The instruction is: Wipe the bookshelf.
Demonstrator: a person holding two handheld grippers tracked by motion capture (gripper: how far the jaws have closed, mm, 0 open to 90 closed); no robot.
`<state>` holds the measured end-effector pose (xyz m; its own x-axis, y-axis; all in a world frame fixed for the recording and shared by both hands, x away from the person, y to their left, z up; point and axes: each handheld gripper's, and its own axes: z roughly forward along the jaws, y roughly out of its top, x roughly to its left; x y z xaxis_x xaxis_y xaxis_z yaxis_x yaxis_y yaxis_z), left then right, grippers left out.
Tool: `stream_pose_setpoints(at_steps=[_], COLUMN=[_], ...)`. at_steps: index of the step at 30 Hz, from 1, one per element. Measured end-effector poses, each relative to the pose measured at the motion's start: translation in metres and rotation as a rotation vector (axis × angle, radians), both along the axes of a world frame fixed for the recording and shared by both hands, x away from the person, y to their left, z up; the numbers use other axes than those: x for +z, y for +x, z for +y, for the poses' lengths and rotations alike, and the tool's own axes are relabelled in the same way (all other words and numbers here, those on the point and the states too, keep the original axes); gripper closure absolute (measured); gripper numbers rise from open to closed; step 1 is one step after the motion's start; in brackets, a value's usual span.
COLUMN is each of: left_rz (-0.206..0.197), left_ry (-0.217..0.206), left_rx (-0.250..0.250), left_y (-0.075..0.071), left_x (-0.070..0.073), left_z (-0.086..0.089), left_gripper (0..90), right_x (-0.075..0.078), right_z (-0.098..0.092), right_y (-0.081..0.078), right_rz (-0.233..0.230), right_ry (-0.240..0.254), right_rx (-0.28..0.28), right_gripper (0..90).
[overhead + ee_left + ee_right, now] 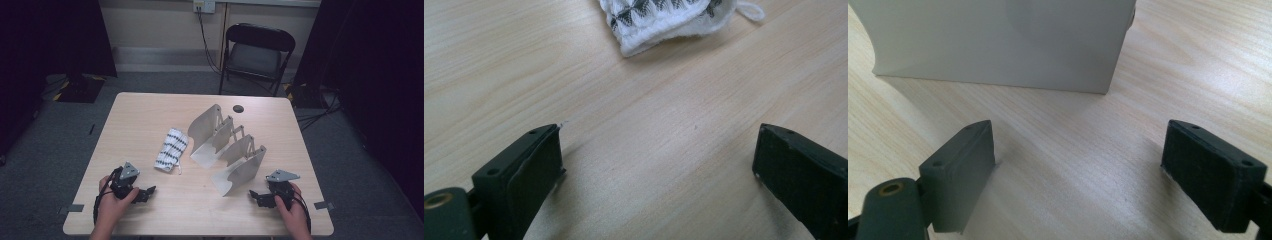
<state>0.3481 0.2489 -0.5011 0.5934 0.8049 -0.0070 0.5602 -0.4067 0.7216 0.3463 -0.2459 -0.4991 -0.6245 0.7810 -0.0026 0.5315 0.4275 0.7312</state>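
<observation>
A folded white cloth with black patterned stripes [171, 150] lies left of centre on the wooden table; its near end [664, 20] shows in the left gripper view. A beige folding rack of curved panels [227, 150] stands at the centre right, and its nearest panel [998, 42] faces the right gripper. My left gripper [147, 192] rests near the front left edge, held by a hand, its jaws wide apart over bare wood [659, 160]. My right gripper [256, 197] rests at the front right, open, with nothing between its pads [1083, 180].
A round dark hole [238, 108] sits near the table's far edge. A black folding chair [256, 52] stands behind the table. Strips of tape [75, 208] mark the front corners. Bare wood lies between the two grippers.
</observation>
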Motion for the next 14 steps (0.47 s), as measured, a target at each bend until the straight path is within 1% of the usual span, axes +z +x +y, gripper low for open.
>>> stream_pose_setpoints(at_steps=[11, 13, 14], left_rz=[-0.003, -0.002, 0.001], left_ry=[0.008, 0.006, -0.002], left_rx=[-0.007, -0.008, -0.005], left_y=[0.0004, 0.0005, 0.0004], left_x=[0.0002, 0.0001, -0.0002], left_z=[0.0001, 0.0001, -0.0003], left_gripper=[4.8, 4.7, 4.4], right_x=[0.0, 0.0, 0.0], right_z=[0.0, 0.0, 0.0], right_y=[0.0001, 0.0001, 0.0001], right_rz=[0.0, 0.0, 0.0], right_ry=[-0.002, -0.002, -0.002], right_rx=[-0.003, -0.003, -0.003], right_gripper=[12.8, 12.8, 12.8])
